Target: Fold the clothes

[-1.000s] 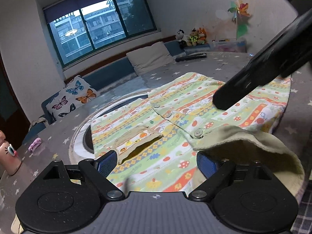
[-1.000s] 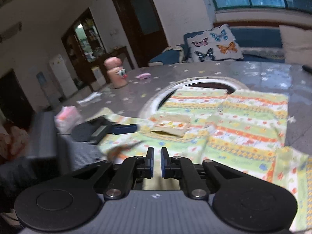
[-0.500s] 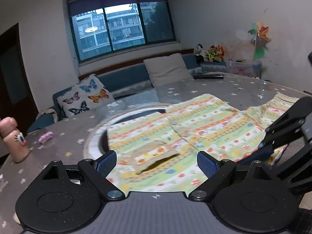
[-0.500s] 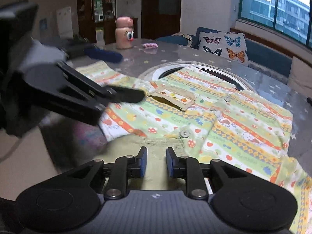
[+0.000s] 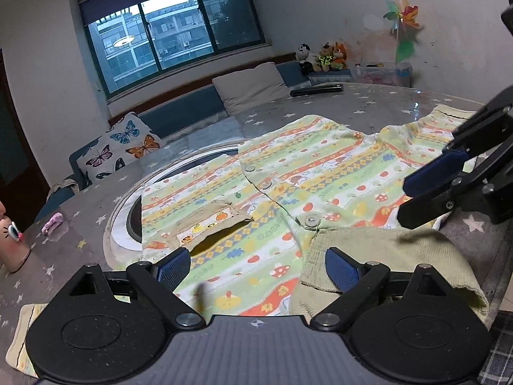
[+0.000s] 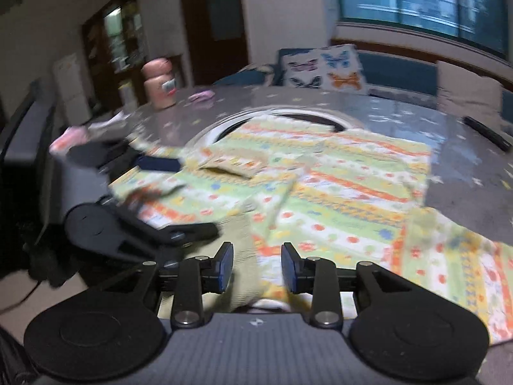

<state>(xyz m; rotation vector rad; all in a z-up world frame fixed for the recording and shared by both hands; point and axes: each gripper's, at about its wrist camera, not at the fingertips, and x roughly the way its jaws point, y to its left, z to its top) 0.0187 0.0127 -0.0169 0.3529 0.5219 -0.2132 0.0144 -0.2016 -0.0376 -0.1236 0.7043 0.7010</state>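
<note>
Garment: a printed baby shirt (image 5: 288, 199) lies spread, front up, across the middle of the worktop (image 5: 378, 102), its ribbed hem (image 5: 378, 253) at the near edge and partly over the round inset ring (image 5: 128, 205).
Left tool (image 5: 256, 264): fingers spread wide, gripping nothing, low over the near hem.
Right tool (image 6: 256, 268): fingers apart, cloth between but not pinched; that view is blurred.
Handling: judged light, soft and floppy; it should drape and crease easily, so best taken at a hem corner or sleeve edge.
Room: bare worktop beyond the far edge; remote (image 5: 315, 89) and pink bottle (image 6: 159, 83) sit well apart.
</note>
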